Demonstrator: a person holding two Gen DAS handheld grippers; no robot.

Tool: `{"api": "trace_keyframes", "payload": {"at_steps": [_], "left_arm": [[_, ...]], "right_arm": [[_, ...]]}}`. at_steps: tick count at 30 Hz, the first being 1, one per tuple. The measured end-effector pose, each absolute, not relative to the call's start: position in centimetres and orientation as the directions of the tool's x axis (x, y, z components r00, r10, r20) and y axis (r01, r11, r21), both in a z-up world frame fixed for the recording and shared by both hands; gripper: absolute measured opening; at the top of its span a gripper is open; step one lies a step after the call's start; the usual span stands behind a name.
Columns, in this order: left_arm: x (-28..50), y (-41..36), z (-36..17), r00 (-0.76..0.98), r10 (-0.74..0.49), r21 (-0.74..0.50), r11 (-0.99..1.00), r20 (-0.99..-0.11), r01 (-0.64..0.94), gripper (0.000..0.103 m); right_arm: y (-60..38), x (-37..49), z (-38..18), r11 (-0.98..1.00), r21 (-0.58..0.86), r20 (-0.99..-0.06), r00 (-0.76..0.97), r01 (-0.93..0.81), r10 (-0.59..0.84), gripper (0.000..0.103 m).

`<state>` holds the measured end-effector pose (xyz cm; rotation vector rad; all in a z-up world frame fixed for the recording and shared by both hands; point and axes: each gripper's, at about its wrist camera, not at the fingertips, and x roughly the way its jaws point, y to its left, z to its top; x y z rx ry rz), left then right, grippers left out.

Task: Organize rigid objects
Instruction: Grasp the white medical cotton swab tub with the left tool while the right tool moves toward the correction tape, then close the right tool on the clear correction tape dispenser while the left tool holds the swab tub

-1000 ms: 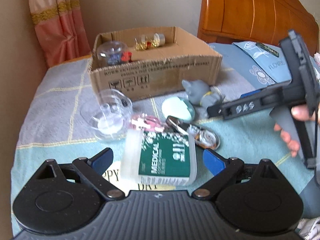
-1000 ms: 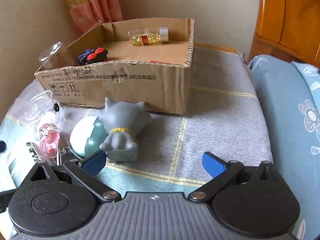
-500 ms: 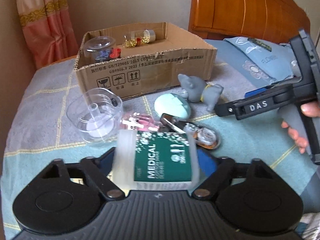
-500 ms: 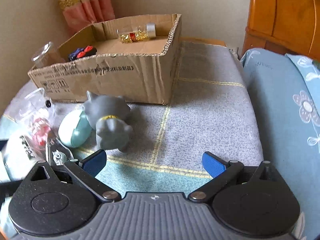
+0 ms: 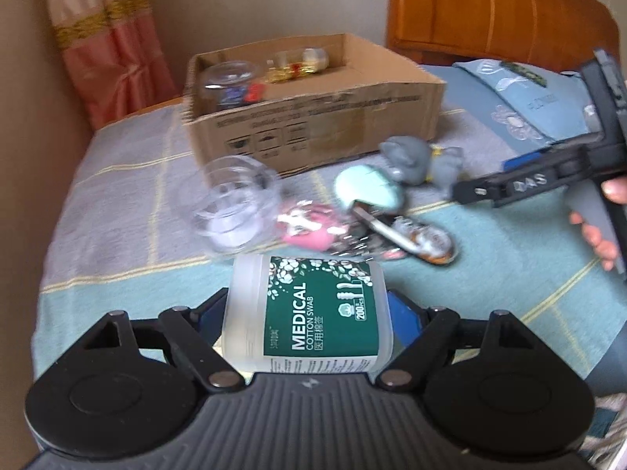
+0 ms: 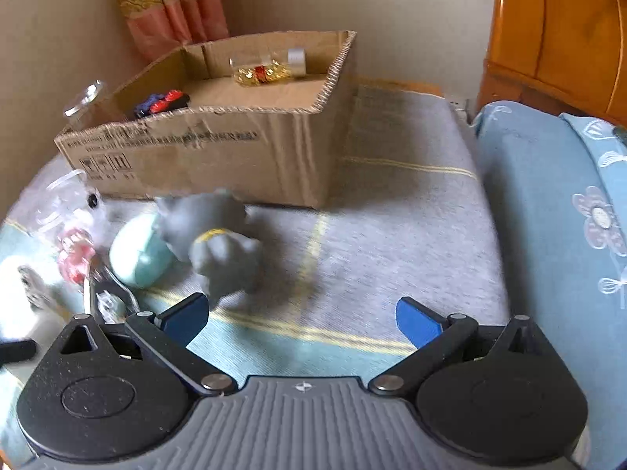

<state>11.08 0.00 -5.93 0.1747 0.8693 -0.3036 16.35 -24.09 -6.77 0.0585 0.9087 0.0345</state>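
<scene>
My left gripper [image 5: 307,315] is shut on a white tub of medical cotton swabs [image 5: 309,313] with a green label, held above the bedspread. Beyond it lie a clear plastic cup [image 5: 235,203], a pink toy [image 5: 309,227], a nail clipper [image 5: 407,235], a mint egg-shaped case [image 5: 368,192] and a grey cat figure [image 5: 419,160]. The cardboard box [image 5: 313,117] stands behind them with a clear cup, red and blue pieces and a gold-filled vial inside. My right gripper [image 6: 301,317] is open and empty, just right of the grey cat figure [image 6: 215,239]; it also shows in the left wrist view [image 5: 548,180].
The wooden headboard [image 5: 490,11] and a blue flowered pillow [image 6: 556,203] lie to the right. A wall and a pink curtain [image 5: 106,39] stand behind the box [image 6: 219,149]. The bedspread [image 6: 392,243] is bare in front of my right gripper.
My left gripper closed on the cotton swab tub and has lifted it off the bedspread. My right gripper shifted a little, staying open near the cat figure.
</scene>
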Motion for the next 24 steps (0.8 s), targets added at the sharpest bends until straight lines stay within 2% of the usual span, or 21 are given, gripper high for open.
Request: {"api": "trace_keyframes", "payload": {"at_steps": [3, 8, 11, 17, 24], "left_arm": [[10.9, 1.1, -5.8, 0.611, -0.166, 0.032, 0.953, -0.774, 0.3, 0.082], [11.1, 1.7, -6.1, 0.613, -0.171, -0.011, 0.967, -0.771, 0.256, 0.082], [11.1, 1.6, -6.1, 0.617, -0.168, -0.011, 0.968, -0.769, 0.251, 0.082], [11.0, 1.9, -6.2, 0.614, -0.176, -0.017, 0.967, -0.769, 0.256, 0.082], [10.9, 2.1, -6.2, 0.622, -0.189, -0.015, 0.962, -0.76, 0.274, 0.082]], "right_arm": [[-23.7, 15.7, -6.4, 0.995, 0.087, -0.787, 0.61, -0.038, 0.092, 0.103], [-20.5, 14.4, -5.7, 0.964, 0.175, -0.773, 0.578, -0.202, 0.261, 0.103], [-19.0, 14.4, -5.9, 0.96, 0.154, -0.774, 0.576, -0.232, 0.263, 0.103], [-17.9, 14.8, -6.8, 0.976, 0.056, -0.784, 0.596, -0.21, 0.174, 0.103], [-20.9, 14.7, -7.5, 0.996, -0.015, -0.792, 0.609, -0.088, 0.042, 0.103]]}}
